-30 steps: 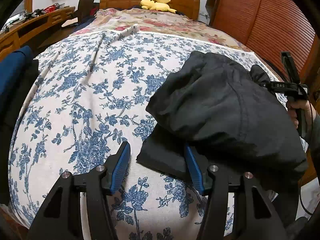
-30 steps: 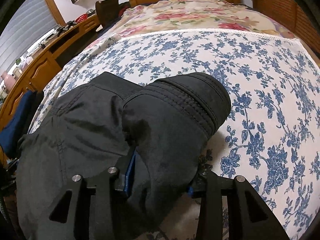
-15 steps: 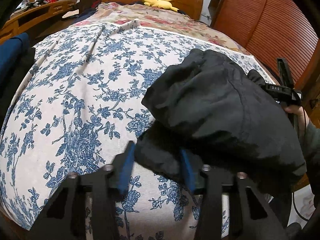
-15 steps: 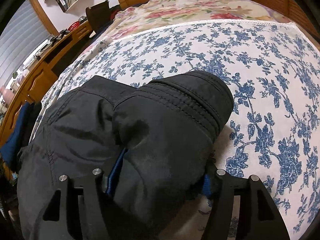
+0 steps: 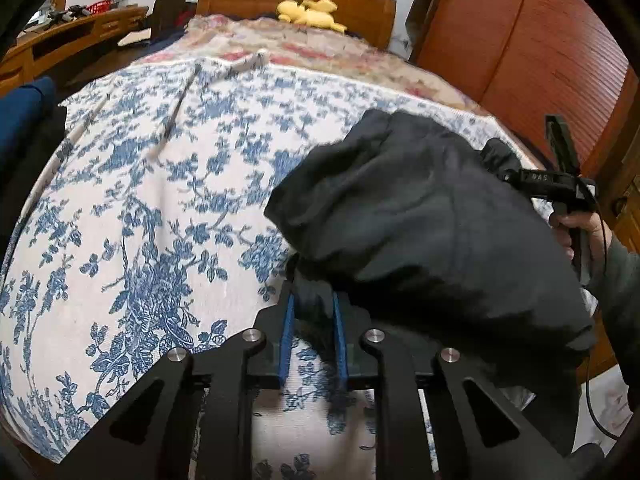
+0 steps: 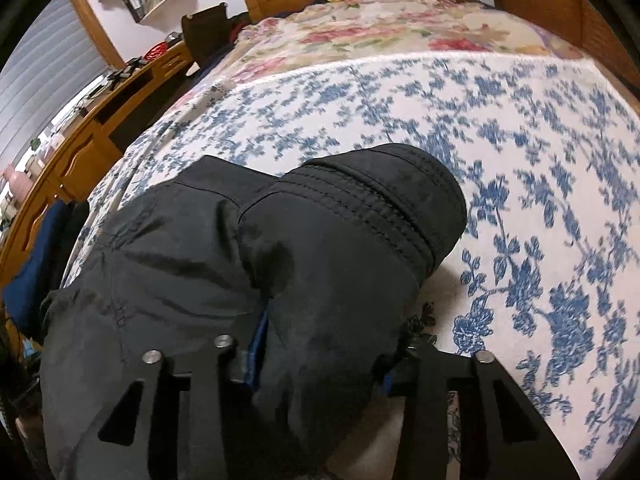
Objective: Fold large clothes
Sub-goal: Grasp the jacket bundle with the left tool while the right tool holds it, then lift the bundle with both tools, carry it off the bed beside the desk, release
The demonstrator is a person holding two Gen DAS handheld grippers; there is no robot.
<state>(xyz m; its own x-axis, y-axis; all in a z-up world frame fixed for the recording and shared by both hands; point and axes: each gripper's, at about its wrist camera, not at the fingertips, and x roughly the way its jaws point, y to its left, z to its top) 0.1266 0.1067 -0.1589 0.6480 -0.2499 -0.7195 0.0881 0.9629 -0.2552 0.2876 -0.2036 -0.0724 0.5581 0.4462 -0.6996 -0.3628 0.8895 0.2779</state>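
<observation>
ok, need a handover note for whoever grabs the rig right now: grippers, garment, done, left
Left gripper: jaws have just been closing, now pinching the near edge of the black garment.
Right gripper: jaws have just been closing on a thick bunched fold of the same garment.
Garment sits in a rough bundle at the near right of the floral bedspread.
Done: both grips taken.
Left: probably lift, spread flat, then fold.

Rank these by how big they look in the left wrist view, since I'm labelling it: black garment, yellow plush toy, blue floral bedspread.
1. blue floral bedspread
2. black garment, though nearness to the camera enlarges it
3. yellow plush toy, far off at the headboard
</observation>
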